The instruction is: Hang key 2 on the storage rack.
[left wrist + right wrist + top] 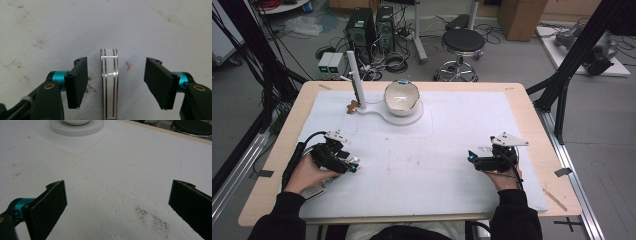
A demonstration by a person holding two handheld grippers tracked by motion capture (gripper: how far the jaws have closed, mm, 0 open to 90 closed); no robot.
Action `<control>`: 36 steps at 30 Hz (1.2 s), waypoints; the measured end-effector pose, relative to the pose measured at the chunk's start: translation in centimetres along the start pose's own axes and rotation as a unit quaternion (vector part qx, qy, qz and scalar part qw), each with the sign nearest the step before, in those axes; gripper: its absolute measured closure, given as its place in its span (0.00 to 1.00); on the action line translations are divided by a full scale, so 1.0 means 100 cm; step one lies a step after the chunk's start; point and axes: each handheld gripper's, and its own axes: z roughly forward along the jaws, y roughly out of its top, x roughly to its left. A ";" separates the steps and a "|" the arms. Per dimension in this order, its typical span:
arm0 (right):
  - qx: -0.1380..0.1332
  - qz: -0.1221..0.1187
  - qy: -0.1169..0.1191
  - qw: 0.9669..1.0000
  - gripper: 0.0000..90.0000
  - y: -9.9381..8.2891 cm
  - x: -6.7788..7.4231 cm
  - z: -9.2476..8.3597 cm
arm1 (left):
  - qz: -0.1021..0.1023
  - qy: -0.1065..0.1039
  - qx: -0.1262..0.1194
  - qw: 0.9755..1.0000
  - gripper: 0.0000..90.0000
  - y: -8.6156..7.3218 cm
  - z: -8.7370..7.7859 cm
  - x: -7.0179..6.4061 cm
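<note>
Left hand-held gripper [116, 83]: we see its jaws released either side of the ring [109, 82], not yet pressing.
Ring: on edge on the worktop [437, 165].
Right hand-held gripper [117, 206]: released, idle.
Progress: we judge the grasp still ahead.

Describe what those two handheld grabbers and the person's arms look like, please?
Each is a black hand-held tool: the left gripper and right gripper carry a grey three-cornered plate on top, a trailing black cable and turquoise metal joints. Their fingers are flat, black, rectangular pads. The person wears black long sleeves.
</note>
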 end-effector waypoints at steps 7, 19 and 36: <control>0.000 0.000 0.001 1.000 0.01 0.000 0.000 0.000 | 0.004 0.011 0.018 1.000 0.49 -0.001 0.009 -0.002; -0.007 0.003 0.010 1.000 0.01 0.001 0.002 -0.002 | 0.011 0.047 -0.017 0.999 0.82 -0.002 -0.007 -0.003; -0.007 0.000 0.002 1.000 0.01 0.002 0.006 -0.003 | 0.050 0.070 -0.081 0.993 0.82 0.038 -0.075 -0.009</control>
